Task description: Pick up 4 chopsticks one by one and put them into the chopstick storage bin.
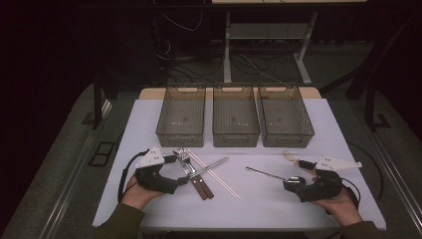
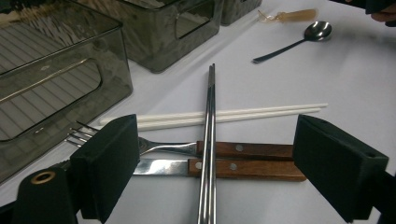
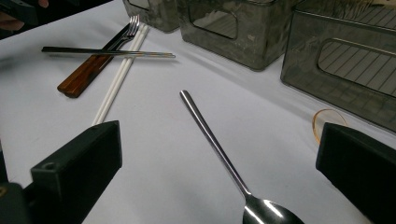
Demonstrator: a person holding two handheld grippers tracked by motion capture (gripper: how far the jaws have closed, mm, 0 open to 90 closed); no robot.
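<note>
The left gripper (image 2: 208,172) has its fingers apart around those thin, stiff, slippery metal chopsticks (image 2: 209,140) on the counter (image 2: 327,79), so I'd pinch mid-length.

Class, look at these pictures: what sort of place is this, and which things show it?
Probably a lab or workshop recording station, not a kitchen: a white table with cutlery before three empty bins, hand-held grippers, and loose cables on the dark floor behind.
</note>
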